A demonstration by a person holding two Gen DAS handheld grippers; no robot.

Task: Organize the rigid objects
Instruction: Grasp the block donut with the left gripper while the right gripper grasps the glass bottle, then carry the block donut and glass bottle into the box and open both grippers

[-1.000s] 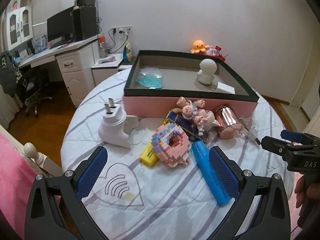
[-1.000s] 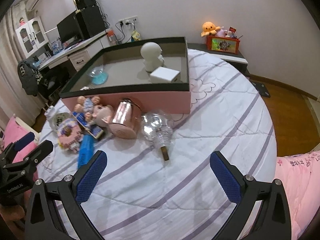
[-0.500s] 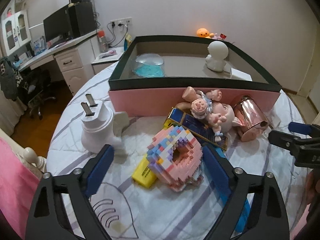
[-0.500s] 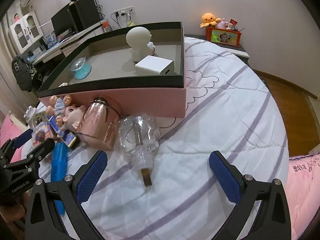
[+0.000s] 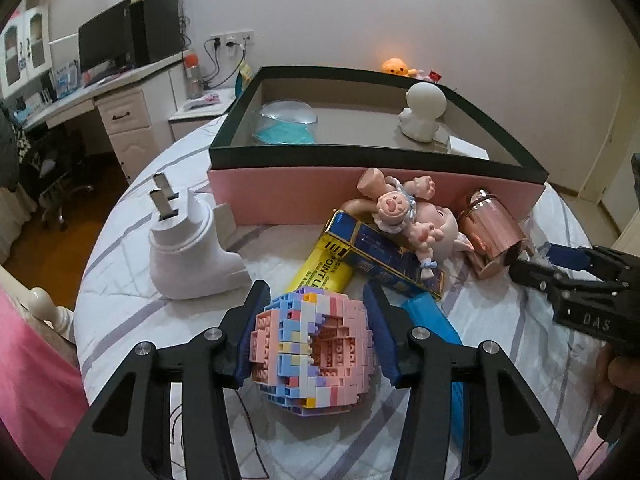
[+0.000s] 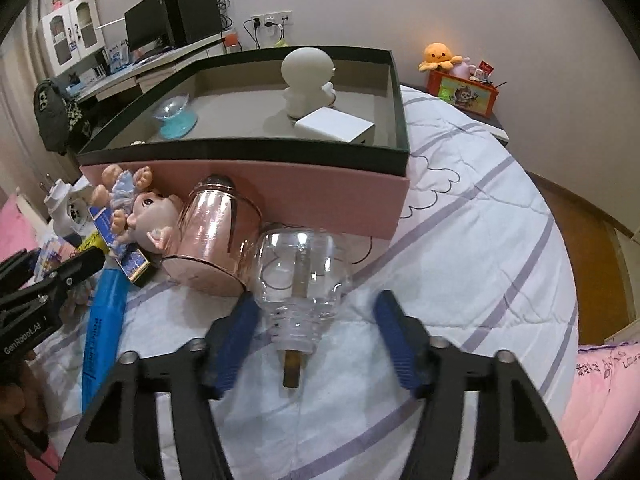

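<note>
My left gripper point(image 5: 316, 332) is shut on a pastel brick-built doughnut point(image 5: 314, 350) resting on the bed; both blue pads touch its sides. My right gripper point(image 6: 316, 338) is open, its fingers on either side of the neck of a clear glass bottle point(image 6: 300, 268) that lies on the quilt; the pads do not touch it. A pink box with a dark rim point(image 6: 248, 192) point(image 5: 372, 156) stands behind and holds a white figure point(image 6: 306, 80), a white block point(image 6: 336, 126) and a blue-based clear dish point(image 6: 174, 114).
In front of the box lie a white plug-shaped object point(image 5: 188, 256), a yellow tube point(image 5: 320, 270), a blue carton point(image 5: 384, 252), a pig doll point(image 5: 416, 220), a rose-gold cup point(image 5: 494, 232) and a blue tube point(image 6: 102, 324). A desk point(image 5: 96, 96) stands far left.
Both grippers moved forward and down. The left one closed from wide open onto the brick doughnut. The right one narrowed around the glass bottle's neck.
</note>
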